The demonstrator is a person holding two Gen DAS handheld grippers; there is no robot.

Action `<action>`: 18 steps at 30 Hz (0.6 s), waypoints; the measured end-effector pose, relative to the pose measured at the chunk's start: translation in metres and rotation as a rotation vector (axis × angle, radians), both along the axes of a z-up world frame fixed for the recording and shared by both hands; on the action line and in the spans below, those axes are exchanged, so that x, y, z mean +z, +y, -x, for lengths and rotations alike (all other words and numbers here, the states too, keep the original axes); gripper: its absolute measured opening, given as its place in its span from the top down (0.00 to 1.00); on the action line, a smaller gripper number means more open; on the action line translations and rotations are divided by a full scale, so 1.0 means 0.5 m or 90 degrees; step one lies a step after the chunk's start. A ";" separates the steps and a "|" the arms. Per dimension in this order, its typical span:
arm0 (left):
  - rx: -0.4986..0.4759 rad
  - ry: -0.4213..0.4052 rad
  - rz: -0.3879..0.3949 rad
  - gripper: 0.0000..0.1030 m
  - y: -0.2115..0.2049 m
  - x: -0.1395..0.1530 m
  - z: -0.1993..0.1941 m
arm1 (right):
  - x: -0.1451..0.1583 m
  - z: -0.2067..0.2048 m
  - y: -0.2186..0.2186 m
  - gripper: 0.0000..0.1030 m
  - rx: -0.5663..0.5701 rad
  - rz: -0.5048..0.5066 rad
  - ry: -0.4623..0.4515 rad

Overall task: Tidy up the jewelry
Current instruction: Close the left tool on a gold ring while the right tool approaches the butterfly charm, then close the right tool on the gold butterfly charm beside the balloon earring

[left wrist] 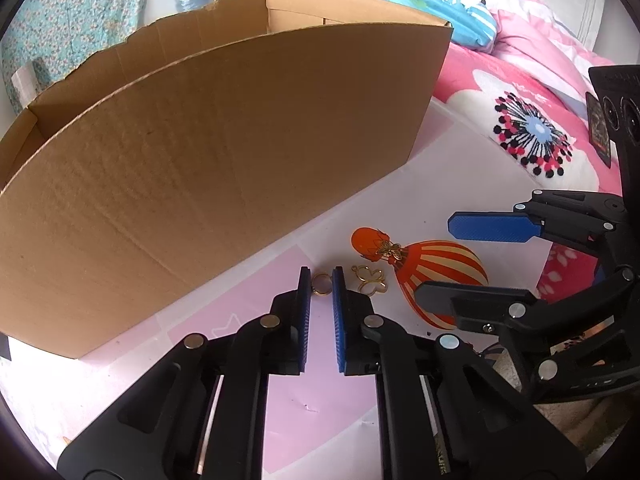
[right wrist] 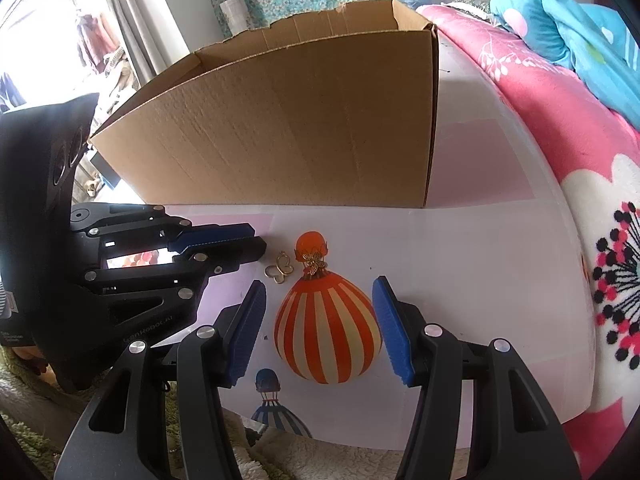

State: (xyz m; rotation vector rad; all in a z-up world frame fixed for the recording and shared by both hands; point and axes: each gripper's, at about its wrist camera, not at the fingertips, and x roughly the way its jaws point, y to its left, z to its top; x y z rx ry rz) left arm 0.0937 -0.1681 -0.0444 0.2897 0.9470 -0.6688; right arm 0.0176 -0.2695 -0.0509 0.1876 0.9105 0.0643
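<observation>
- Blue pads of the left gripper (left wrist: 321, 285) are sitting on both sides of a small gold ring (left wrist: 321, 284) and are pinching it at the very tips, with the ring lying on the pale pink table (left wrist: 460, 168).
- Just to the right of the ring, a gold butterfly charm (left wrist: 370, 279) is lying flat, nearly touching the left gripper's right pad.
- Another small gold butterfly (right wrist: 314, 263) is resting on the neck of the orange striped balloon picture (right wrist: 328, 330).
- Over that picture, the right gripper (right wrist: 320, 330) is hanging with its jaws open wide and nothing between them.
- Behind everything, a big cardboard box (left wrist: 208, 168) is standing open at the top, probably where the jewelry is going.
- Trouble could be coming: the ring is thin and round, so it could be slipping out or flipping away if the pads are only catching its edge.
- Lifting could also be dragging the flat butterfly charm along, because it is lying so close.
</observation>
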 end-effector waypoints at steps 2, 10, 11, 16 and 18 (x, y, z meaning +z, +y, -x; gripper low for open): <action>0.003 -0.001 0.000 0.91 0.006 0.000 0.000 | 0.003 0.000 0.003 0.51 0.003 0.001 -0.002; 0.041 0.002 0.002 0.91 0.048 -0.001 -0.010 | 0.008 -0.013 0.024 0.59 0.036 0.000 -0.003; 0.045 0.002 0.004 0.91 0.052 -0.001 -0.011 | 0.007 -0.017 0.027 0.61 0.041 -0.001 -0.001; 0.053 0.006 0.011 0.91 0.064 -0.002 -0.015 | 0.000 -0.035 0.038 0.65 0.058 0.010 0.015; 0.054 0.006 0.014 0.91 0.066 -0.002 -0.015 | -0.002 -0.042 0.040 0.66 0.061 0.017 0.020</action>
